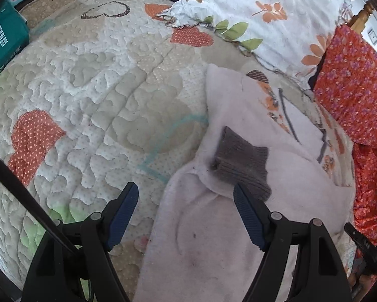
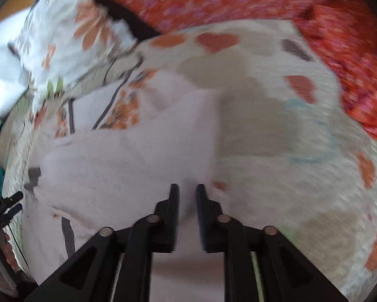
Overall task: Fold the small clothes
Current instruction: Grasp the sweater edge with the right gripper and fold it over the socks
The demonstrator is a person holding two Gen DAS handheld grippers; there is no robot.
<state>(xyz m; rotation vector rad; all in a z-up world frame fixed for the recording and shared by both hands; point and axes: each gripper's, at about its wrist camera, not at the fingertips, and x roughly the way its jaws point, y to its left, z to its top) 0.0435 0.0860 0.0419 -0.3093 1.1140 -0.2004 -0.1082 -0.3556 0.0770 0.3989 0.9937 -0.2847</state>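
A small pale pink garment (image 1: 238, 188) with grey ribbed cuffs (image 1: 241, 163) and an orange print lies partly folded on a quilted bedspread (image 1: 92, 95). My left gripper (image 1: 186, 196) is open just above the garment's left edge, one finger over the quilt, the other by the grey cuff. In the blurred right wrist view the same garment (image 2: 128, 161) lies ahead. My right gripper (image 2: 187, 191) is nearly shut, with pink cloth between its jaws at the garment's near right edge. The left gripper also shows at the left edge (image 2: 4, 209).
A floral pillow (image 1: 264, 12) lies at the head of the bed. An orange-red flowered cloth (image 1: 352, 95) lies along the right side. A green box (image 1: 2, 40) sits at the far left. A wooden bedpost (image 1: 362, 17) stands at the back right.
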